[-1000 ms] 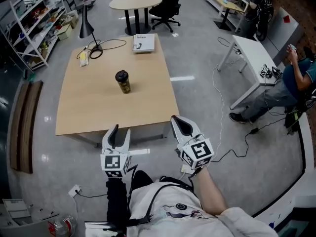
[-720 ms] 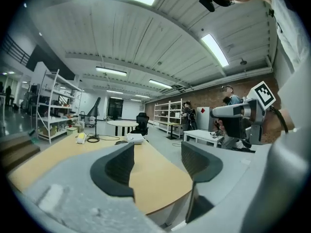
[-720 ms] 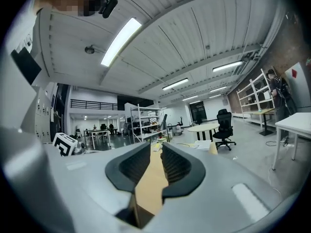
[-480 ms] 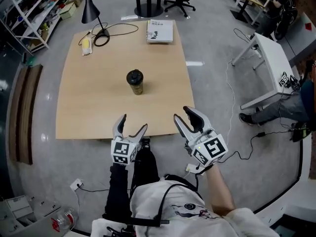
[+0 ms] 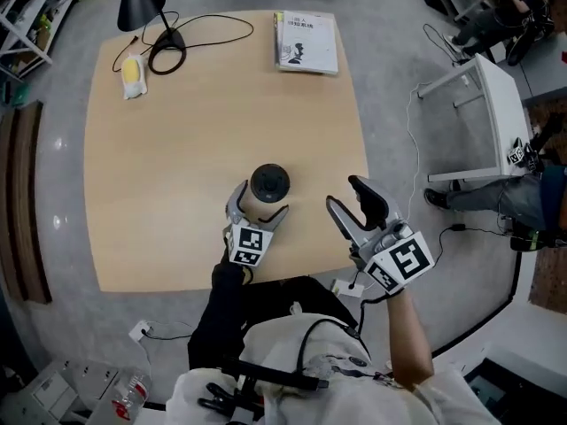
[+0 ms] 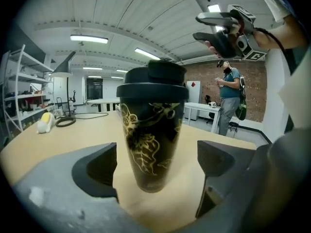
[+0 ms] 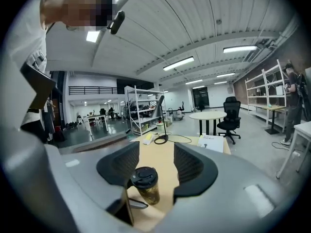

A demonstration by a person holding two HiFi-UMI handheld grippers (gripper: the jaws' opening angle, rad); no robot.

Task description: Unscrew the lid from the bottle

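Note:
A black bottle with gold drawings (image 5: 257,205) stands upright on the wooden table (image 5: 151,193), its black lid (image 5: 269,183) on. My left gripper (image 5: 257,211) reaches around its lower body, jaws opening wide. In the left gripper view the bottle (image 6: 151,140) stands between the two jaws with a gap on each side, the lid (image 6: 153,84) above. My right gripper (image 5: 347,193) hovers to the bottle's right, off the table's edge, jaws opening and holding nothing. In the right gripper view the bottle (image 7: 147,186) shows beyond and below that gripper (image 7: 156,168).
At the table's far side lie a black desk lamp (image 5: 142,7) with its coiled cable, a yellow object (image 5: 133,73) and a booklet (image 5: 307,42). A white side table (image 5: 483,104) and a seated person (image 5: 532,197) are on the right. Cables trail on the floor.
I have moved up to the table. The left gripper went forward around the bottle and its jaws spread. The right gripper's jaws, shut before, have parted.

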